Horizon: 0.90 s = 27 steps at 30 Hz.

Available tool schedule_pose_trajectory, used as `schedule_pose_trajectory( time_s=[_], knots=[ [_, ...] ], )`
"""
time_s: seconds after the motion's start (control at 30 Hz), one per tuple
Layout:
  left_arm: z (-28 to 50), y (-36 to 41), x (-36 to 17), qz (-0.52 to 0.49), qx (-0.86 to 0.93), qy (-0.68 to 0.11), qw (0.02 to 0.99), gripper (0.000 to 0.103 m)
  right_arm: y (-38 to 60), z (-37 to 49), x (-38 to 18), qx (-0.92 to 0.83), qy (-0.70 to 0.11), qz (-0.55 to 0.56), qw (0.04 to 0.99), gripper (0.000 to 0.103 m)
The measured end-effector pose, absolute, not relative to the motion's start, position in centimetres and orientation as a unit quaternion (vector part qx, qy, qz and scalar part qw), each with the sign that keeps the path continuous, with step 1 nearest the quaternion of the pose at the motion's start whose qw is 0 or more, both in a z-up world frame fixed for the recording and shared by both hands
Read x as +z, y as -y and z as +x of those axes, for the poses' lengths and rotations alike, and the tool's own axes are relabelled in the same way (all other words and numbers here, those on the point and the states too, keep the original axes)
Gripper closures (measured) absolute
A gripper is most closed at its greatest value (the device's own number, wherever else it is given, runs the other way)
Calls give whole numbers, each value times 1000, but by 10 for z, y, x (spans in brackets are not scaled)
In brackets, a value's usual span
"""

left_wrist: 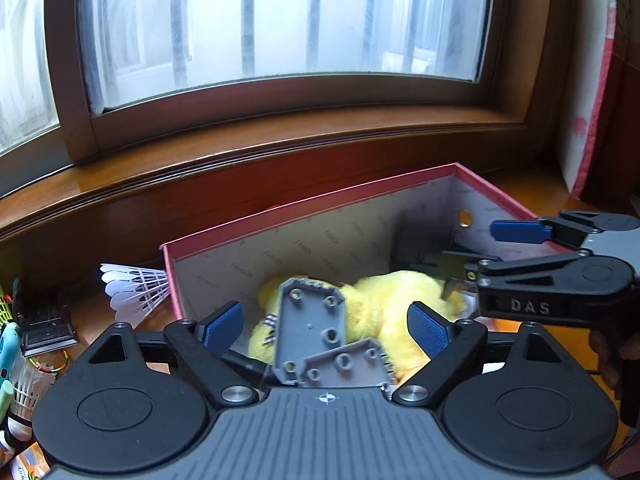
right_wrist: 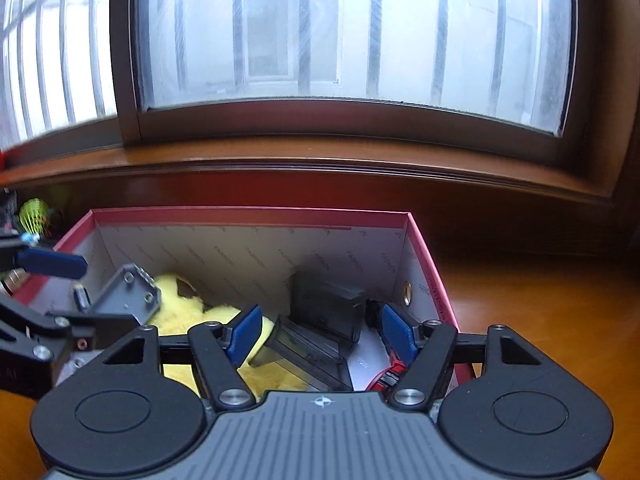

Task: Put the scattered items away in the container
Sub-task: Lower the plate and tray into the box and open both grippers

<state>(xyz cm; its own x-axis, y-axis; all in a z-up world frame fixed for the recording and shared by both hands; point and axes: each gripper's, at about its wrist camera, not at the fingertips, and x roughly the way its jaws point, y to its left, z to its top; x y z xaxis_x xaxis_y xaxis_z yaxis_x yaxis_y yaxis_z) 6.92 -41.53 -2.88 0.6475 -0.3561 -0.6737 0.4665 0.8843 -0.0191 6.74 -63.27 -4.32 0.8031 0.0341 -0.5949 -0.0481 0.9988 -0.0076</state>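
Both grippers hung open over a pink shoebox (left_wrist: pixel 304 208) on a wooden desk (right_wrist: pixel 540 300) below a barred window (left_wrist: pixel 280 20).

The left gripper (left_wrist: pixel 326 326) had its blue-padded jaws spread wide, nothing between them; directly beneath lay a grey plastic bracket (left_wrist: pixel 316 324) resting on a yellow plush toy (left_wrist: pixel 384 292) at the box's near left. The right gripper (right_wrist: pixel 320 332), jaws equally wide and empty, hovered over the box's right end, above a dark translucent case (right_wrist: pixel 308 354) and a red object (right_wrist: pixel 390 372) in the near right corner. A white shuttlecock (left_wrist: pixel 134 290) lay on the desk just beside the box's left wall, with more clutter farther left.
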Motion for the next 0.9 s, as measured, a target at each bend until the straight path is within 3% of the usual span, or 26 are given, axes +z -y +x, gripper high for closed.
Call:
schedule_pose_trajectory(
  time_s=[0.3, 0.53, 0.77, 0.9],
  knots=[
    [82, 430, -32, 98, -243, -325, 909, 13, 630, 71, -51, -23, -317, -59, 946, 31],
    [92, 445, -33, 109, -246, -323, 907, 10, 635, 77, -55, -39, -317, -50, 946, 21],
    [68, 437, -24, 116, -252, -308, 910, 10, 638, 73, -52, -34, -319, -17, 947, 20],
    [39, 422, -13, 136, -232, -283, 921, 0, 641, 56, -42, -26, -304, 43, 951, 20]
  ],
)
